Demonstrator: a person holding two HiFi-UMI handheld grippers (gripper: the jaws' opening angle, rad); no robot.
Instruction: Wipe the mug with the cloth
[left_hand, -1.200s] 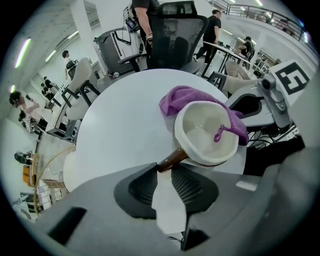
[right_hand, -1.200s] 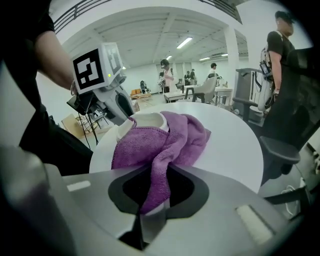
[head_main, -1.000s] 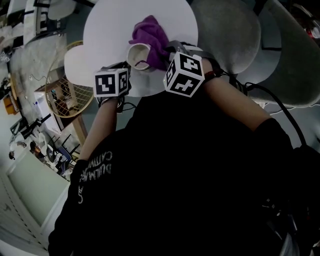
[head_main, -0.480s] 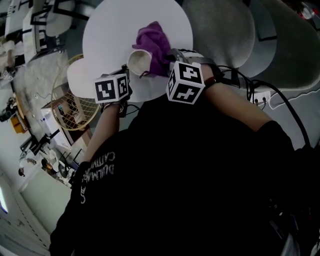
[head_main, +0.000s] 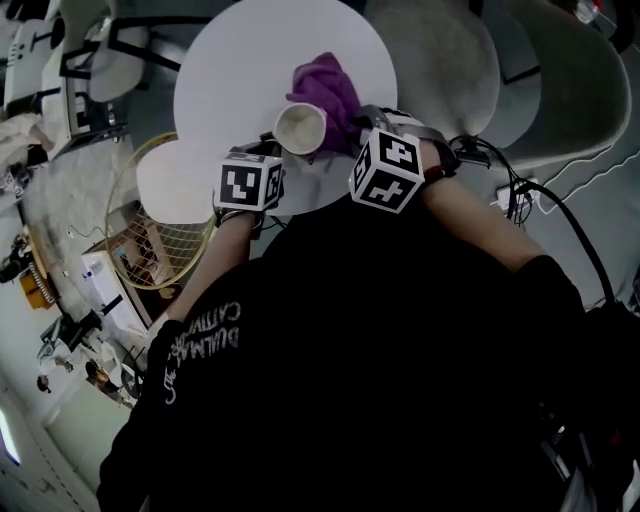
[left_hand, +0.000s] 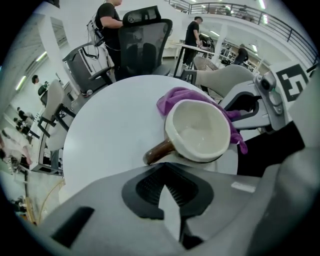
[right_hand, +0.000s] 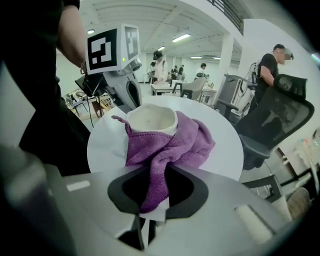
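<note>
The mug (head_main: 300, 128) is empty, near the table's (head_main: 240, 80) near edge. The left gripper (left_hand: 162, 164) is clenched on its handle (left_hand: 159, 150). The right gripper (right_hand: 157, 170) grasps the cloth (right_hand: 175, 142), which touches the mug's opposite side.

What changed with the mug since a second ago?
The left tongs closed on the brown handle of the mug, and the mug turned its mouth more upward. The right tongs still pinch the purple cloth against the mug, over the white table.

A cream ceramic mug with a brown handle (left_hand: 197, 131) stands upright near the edge of a round white table (left_hand: 110, 135), a crumpled purple microfibre cloth (right_hand: 172, 142) bunched against its side.
</note>
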